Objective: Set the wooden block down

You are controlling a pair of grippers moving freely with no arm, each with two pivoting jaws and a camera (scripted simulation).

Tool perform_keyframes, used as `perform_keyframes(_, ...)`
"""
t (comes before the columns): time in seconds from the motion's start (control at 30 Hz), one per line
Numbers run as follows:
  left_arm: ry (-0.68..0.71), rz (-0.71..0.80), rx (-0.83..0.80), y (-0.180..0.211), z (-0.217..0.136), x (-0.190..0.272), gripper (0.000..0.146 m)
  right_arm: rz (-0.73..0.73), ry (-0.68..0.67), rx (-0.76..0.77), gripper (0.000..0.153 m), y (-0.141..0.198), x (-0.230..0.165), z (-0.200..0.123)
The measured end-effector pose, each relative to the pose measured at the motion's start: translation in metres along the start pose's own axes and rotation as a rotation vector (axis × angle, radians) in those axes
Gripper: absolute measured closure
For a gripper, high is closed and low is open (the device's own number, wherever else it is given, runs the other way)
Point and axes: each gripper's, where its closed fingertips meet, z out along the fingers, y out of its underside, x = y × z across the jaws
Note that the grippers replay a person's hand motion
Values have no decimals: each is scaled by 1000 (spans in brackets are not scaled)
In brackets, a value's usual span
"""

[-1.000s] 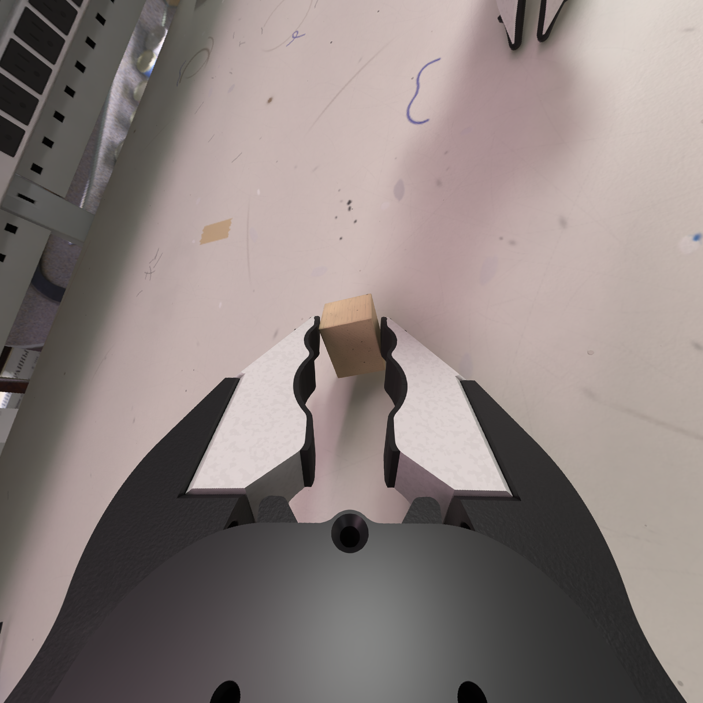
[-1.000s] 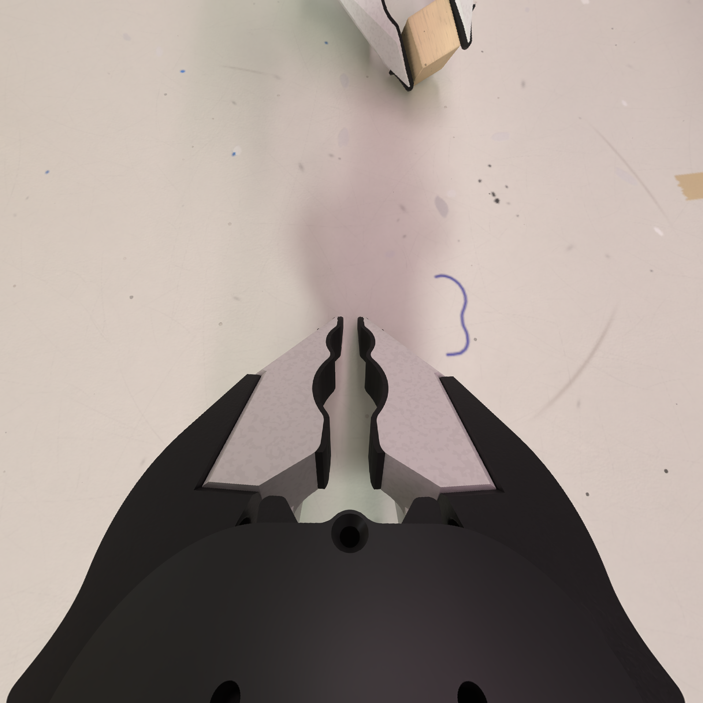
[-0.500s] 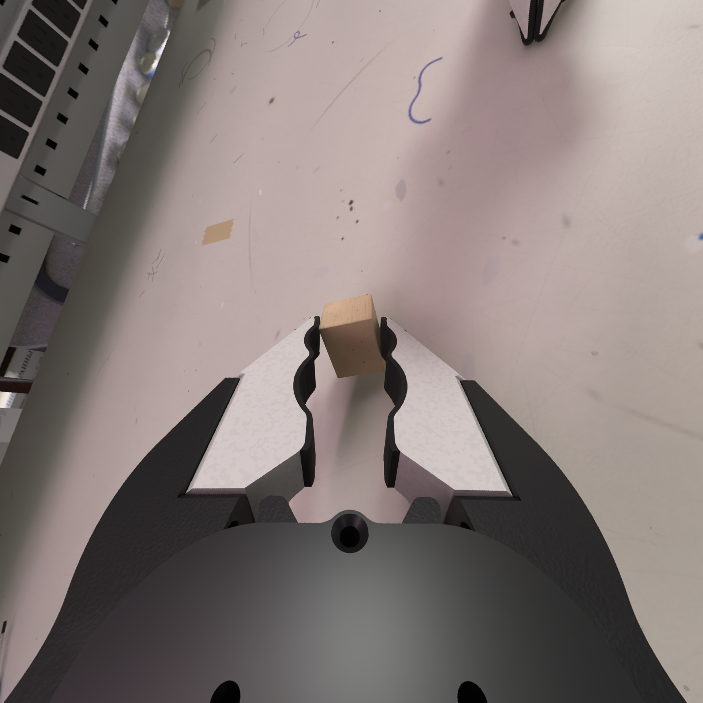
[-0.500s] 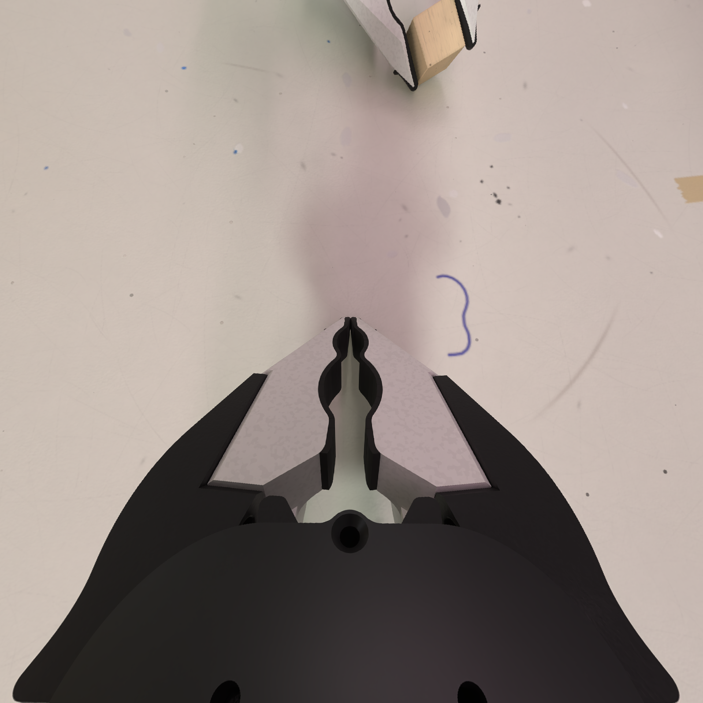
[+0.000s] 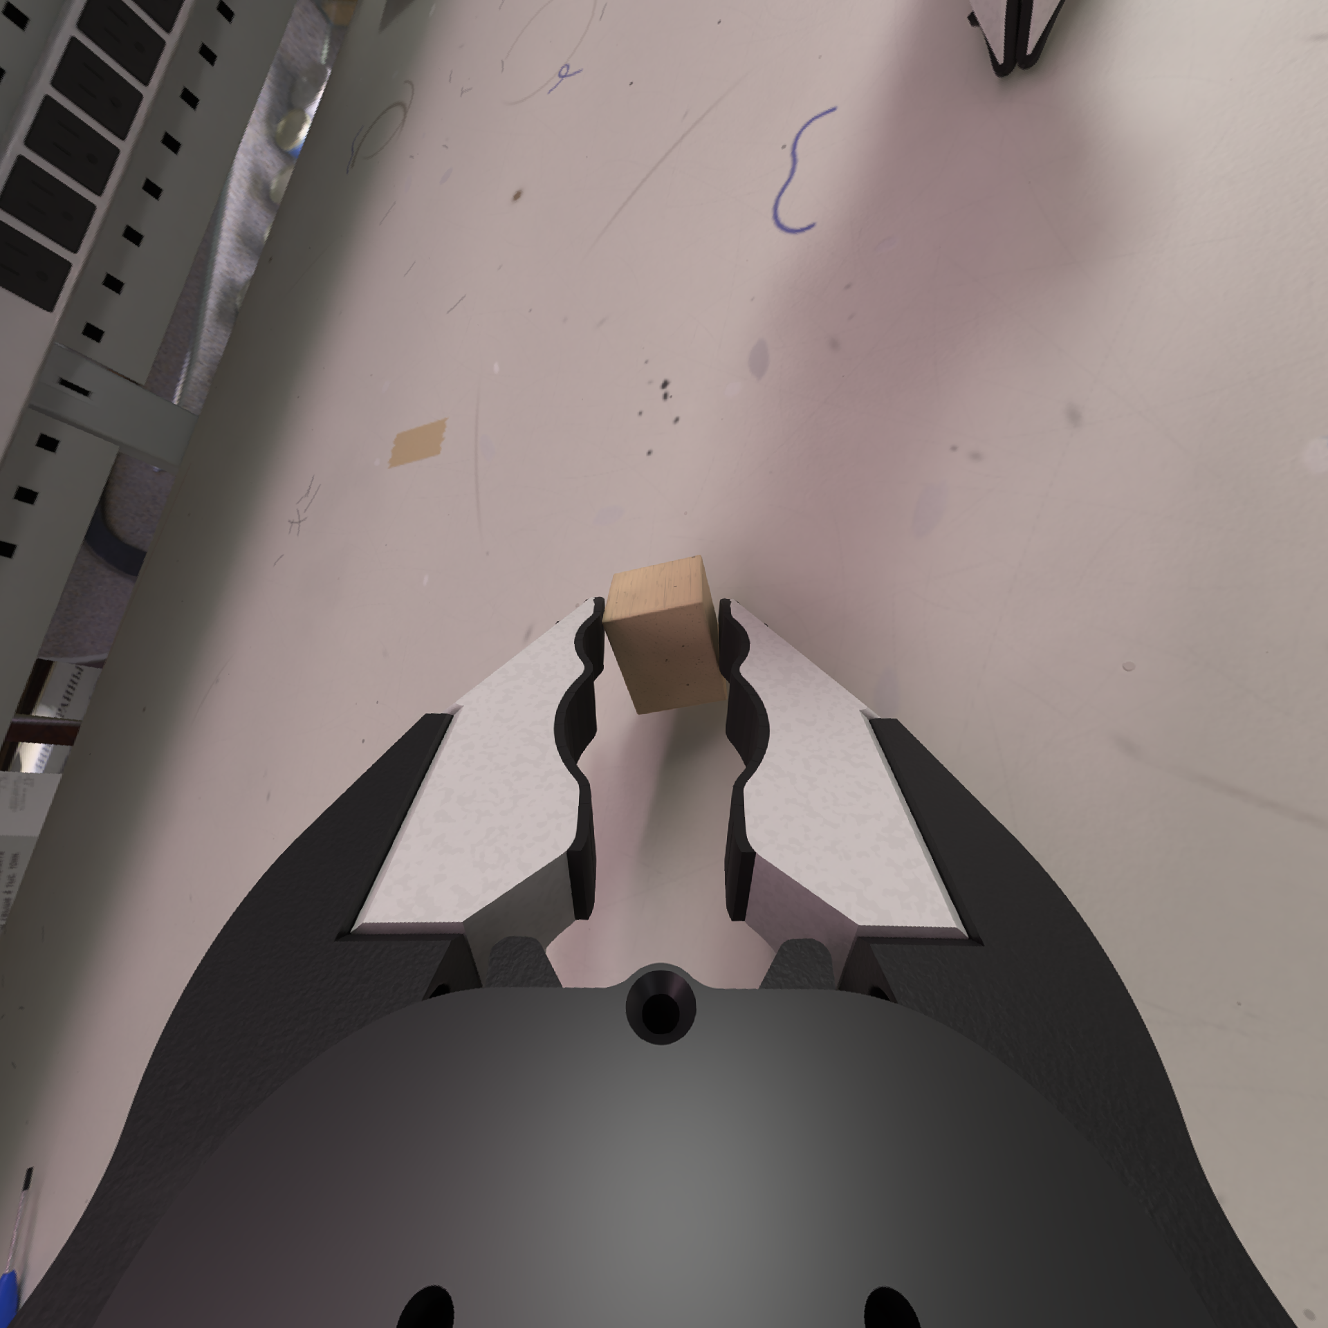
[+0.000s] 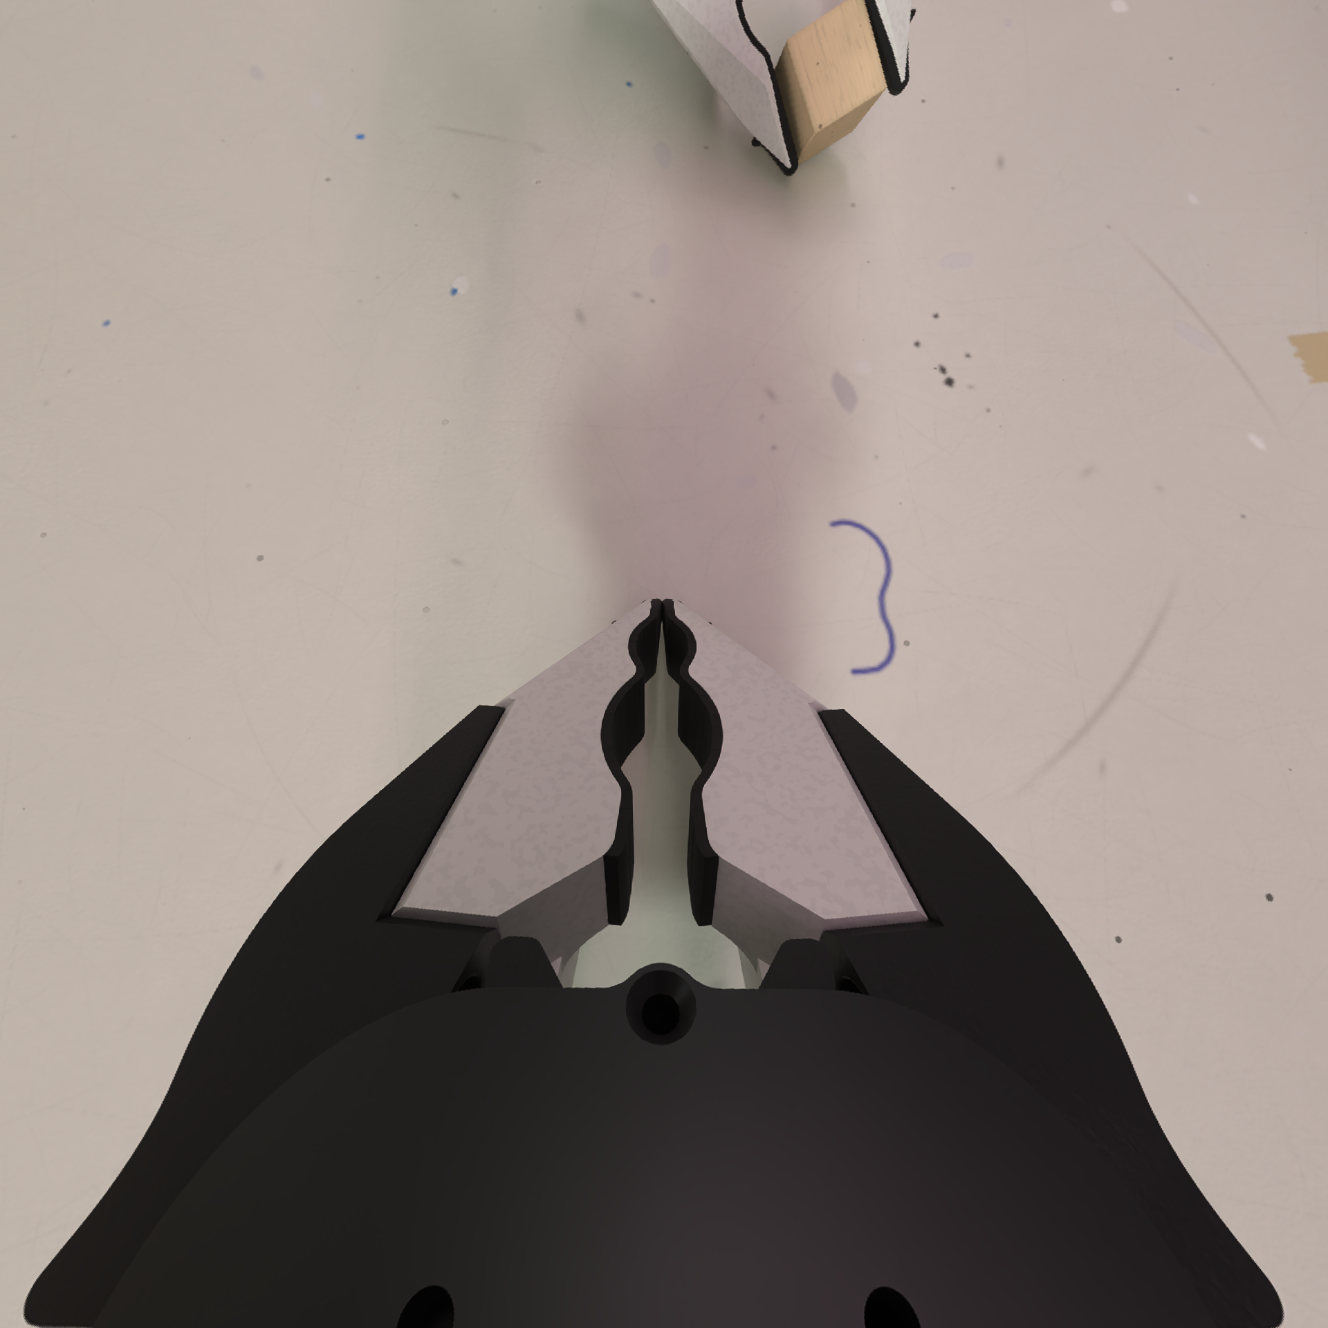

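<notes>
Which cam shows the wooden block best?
Left wrist view: wooden block sits central, whole, tilted, pinched between the left gripper tips. Right wrist view shows it far off at the top edge, partly hidden.

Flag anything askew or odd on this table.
The block sits twisted between the left gripper's fingertips, held only at the tips, so the grip looks marginal. The right gripper is shut on nothing. The table bears only scuffs, pen marks and a tape scrap.

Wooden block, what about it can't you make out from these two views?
- Left wrist view: the wooden block has its side faces covered by the left gripper fingers.
- Right wrist view: the block's upper part is cut off by the top edge.
- Neither view shows whether its underside touches the table.
</notes>
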Motion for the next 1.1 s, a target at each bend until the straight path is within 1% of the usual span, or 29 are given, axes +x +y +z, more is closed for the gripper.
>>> perform_keyframes(1.1, 11, -1, 4, 0, 1, 0, 114, 23, -36, 14, 149, -1, -2, -2)
